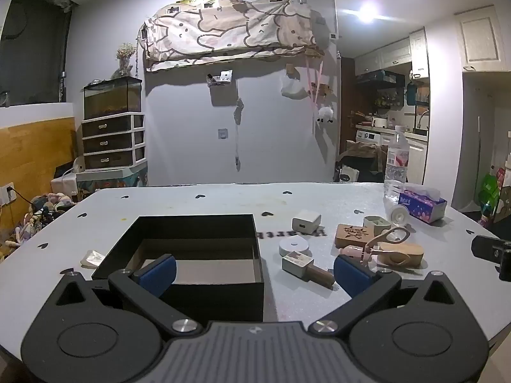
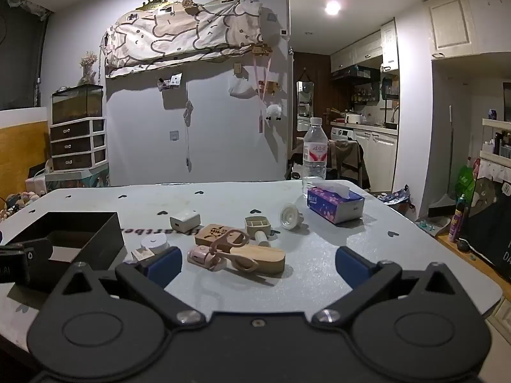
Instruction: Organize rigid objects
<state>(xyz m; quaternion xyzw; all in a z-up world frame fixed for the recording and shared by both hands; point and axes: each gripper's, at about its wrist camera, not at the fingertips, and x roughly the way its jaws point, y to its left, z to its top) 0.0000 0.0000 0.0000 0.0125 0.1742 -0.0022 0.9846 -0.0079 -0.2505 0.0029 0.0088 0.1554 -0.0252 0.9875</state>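
Both wrist views look low across the table (image 1: 198,201), sharing the black box (image 2: 80,223).

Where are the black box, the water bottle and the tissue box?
Black open-top box (image 1: 179,282), left wrist view, front wall.
Clear plastic water bottle (image 2: 315,152), right wrist view, label.
Purple tissue box (image 2: 324,206), right wrist view, long side.

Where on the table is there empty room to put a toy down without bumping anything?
The open black box is empty inside. The table is bare behind the box, across the far middle. There is also bare room in front of the purple tissue box, toward the right edge. It is crowded between them, where the white charger cube, carved wooden block and pink scissors cluster.
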